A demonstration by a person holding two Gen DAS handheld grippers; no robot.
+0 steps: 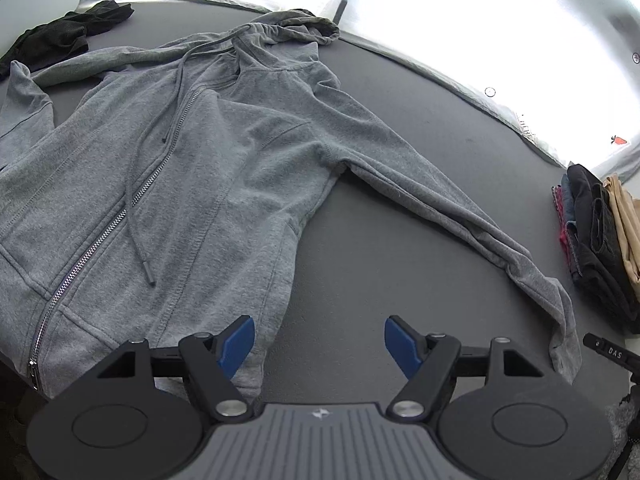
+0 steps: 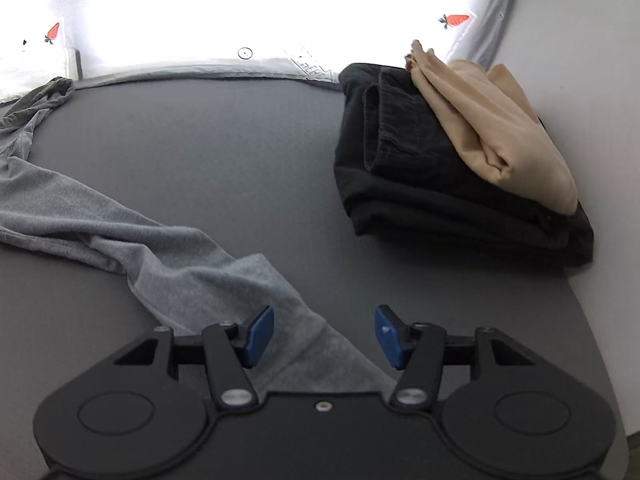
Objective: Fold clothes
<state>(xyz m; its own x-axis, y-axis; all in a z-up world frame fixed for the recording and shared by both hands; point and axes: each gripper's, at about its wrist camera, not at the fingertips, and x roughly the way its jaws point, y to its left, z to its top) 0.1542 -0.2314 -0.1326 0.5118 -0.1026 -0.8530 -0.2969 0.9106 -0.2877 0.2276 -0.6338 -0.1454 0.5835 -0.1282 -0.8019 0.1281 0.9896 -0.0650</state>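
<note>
Your left tongs point(image 1: 319, 343) and right tongs point(image 2: 323, 336) gape, holding nothing. The hoodie point(image 1: 168, 184) lies spread flat on the table point(image 1: 380, 264); pinch its thin sleeve point(image 2: 192, 276) shallowly and it may slip free.

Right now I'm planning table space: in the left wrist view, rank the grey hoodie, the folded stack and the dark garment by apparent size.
1. Grey hoodie
2. Folded stack and dark garment: look alike, unranked.

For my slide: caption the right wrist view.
Open right tool above grey hoodie sleeve; folded black and tan clothes stacked beside it.
</note>
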